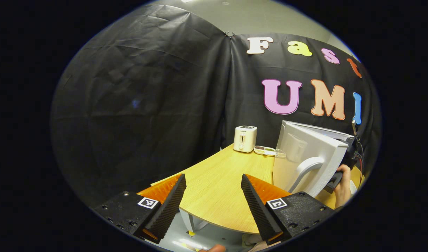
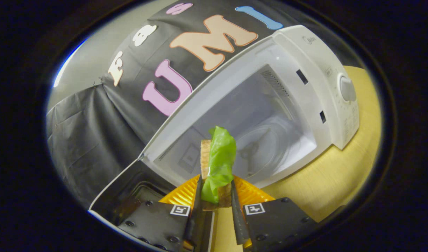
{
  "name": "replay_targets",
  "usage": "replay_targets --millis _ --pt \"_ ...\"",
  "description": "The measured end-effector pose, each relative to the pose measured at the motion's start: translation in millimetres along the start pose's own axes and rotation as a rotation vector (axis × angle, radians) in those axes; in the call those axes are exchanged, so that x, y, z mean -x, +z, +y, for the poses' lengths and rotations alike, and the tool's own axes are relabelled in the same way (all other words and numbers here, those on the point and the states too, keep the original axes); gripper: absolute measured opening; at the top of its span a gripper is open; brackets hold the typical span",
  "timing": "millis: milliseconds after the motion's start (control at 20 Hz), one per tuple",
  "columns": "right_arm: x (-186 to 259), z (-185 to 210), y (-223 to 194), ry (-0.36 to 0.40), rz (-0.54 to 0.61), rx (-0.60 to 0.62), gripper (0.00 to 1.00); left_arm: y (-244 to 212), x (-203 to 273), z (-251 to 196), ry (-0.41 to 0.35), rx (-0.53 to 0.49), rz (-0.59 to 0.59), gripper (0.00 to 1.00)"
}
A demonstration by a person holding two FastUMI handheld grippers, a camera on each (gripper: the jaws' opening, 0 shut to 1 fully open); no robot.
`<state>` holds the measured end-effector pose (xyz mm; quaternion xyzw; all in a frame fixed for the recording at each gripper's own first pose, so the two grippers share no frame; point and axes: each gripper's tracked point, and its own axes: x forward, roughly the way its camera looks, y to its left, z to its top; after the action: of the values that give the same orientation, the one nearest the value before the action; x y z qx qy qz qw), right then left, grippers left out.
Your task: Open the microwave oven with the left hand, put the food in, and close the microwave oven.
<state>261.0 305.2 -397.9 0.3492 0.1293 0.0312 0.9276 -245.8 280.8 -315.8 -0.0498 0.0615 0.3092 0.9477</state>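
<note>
Wooden table (image 1: 217,182) carries the microwave (image 2: 315,70), its door (image 1: 305,157) swung open. Just before the cavity, the sandwich (image 2: 217,157), bread with a floppy green leaf, is clamped between the right gripper's (image 2: 216,196) fingers; soft and light, it probably wants a gentle grip on the bread. Well back, the left gripper (image 1: 214,196) stands apart, empty.

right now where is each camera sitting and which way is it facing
Left gripper view: rides on the left gripper, held open over the table edge, facing the toaster and the outside of the swung-open microwave door; a hand holding the other gripper shows at the right.
Right gripper view: rides on the right gripper, shut on the food, rolled sideways, facing into the microwave cavity.
Shared: the microwave with its open door, the wooden table, the black cloth wall.
</note>
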Motion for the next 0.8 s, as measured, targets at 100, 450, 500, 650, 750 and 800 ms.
replay_targets --millis 100,450,500,650,750,800 --pt "-11 2 9 0.006 -0.041 -0.003 0.42 -3 -2 -3 -0.012 0.001 0.002 0.97" --pt "-45 9 18 0.001 -0.059 0.029 0.41 -9 -7 -2 -0.011 -0.003 0.014 0.97" --pt "-51 7 18 -0.011 -0.058 0.044 0.41 -11 -8 -2 -0.009 -0.002 0.016 0.97" --pt "-63 -1 21 -0.031 -0.070 0.051 0.41 -13 -11 0 -0.004 0.001 0.026 0.97" --pt "-67 -6 28 -0.053 -0.093 0.097 0.41 -9 -13 0 0.000 0.000 0.017 0.97" --pt "-69 -10 31 -0.067 -0.101 0.130 0.34 -8 -13 -1 -0.002 -0.005 0.009 0.97"
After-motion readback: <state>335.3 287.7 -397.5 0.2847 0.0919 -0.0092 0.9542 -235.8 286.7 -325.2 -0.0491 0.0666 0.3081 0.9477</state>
